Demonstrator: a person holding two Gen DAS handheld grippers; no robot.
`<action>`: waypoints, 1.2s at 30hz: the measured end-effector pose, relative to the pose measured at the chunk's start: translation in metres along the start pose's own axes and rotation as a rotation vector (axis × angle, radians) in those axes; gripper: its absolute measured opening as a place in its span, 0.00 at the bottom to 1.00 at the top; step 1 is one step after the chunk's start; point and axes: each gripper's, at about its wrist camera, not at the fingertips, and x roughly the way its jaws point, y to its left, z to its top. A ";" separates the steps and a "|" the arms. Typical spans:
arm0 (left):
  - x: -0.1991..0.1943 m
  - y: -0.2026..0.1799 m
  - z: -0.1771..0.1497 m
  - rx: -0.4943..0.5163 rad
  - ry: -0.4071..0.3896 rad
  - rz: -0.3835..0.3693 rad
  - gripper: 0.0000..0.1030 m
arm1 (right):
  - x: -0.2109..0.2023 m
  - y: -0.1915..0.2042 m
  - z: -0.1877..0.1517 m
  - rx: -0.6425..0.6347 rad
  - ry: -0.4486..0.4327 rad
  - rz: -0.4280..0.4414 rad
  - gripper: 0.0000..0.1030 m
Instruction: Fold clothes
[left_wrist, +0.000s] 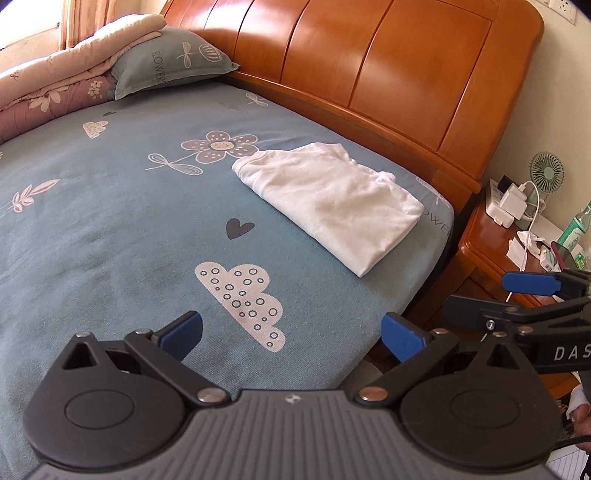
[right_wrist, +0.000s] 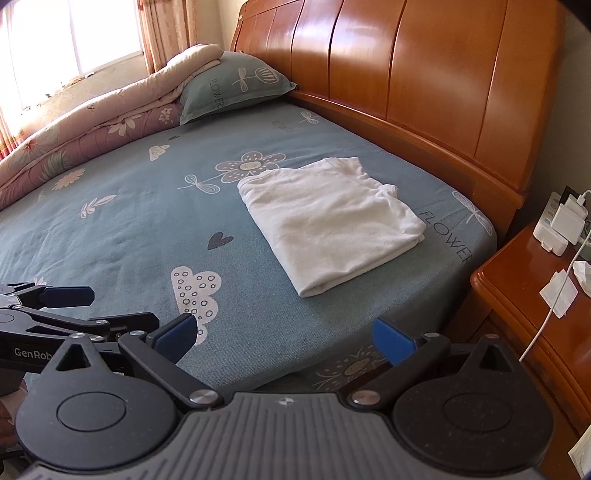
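Closest to both cameras are the two grippers, held above the near edge of the bed. On the left gripper (left_wrist: 291, 334) the blue fingers stand wide apart and nothing is between them. On the right gripper (right_wrist: 282, 338) the fingers are also spread wide and hold nothing. Each gripper shows in the other's view from the side, and they are near one another.

Under them lies the blue-grey bed sheet (right_wrist: 129, 229), printed with a white cloud, a dark heart and a big flower. Further on, the folded white garment (left_wrist: 328, 201) rests flat on the sheet, well apart from both grippers, near the headboard and near the bed's right edge. It is folded into a thick rectangle, with some bunched cloth at its far corner.

Behind it rises the wooden headboard (right_wrist: 424, 74). At the right stands a wooden nightstand (right_wrist: 517, 291) with a white power strip and cables. At the far left, a grey-green pillow (left_wrist: 173, 62) leans against a folded quilt (right_wrist: 92, 122) under the window.
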 end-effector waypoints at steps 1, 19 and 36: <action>0.000 0.000 0.000 0.002 0.000 0.002 0.99 | 0.000 0.000 0.000 0.000 0.001 0.001 1.00; 0.005 -0.003 0.003 0.013 0.010 0.014 0.99 | 0.003 -0.001 0.003 0.005 -0.001 0.019 1.00; 0.004 -0.002 0.003 0.032 0.004 0.027 0.99 | 0.003 0.005 0.007 -0.007 -0.016 0.031 1.00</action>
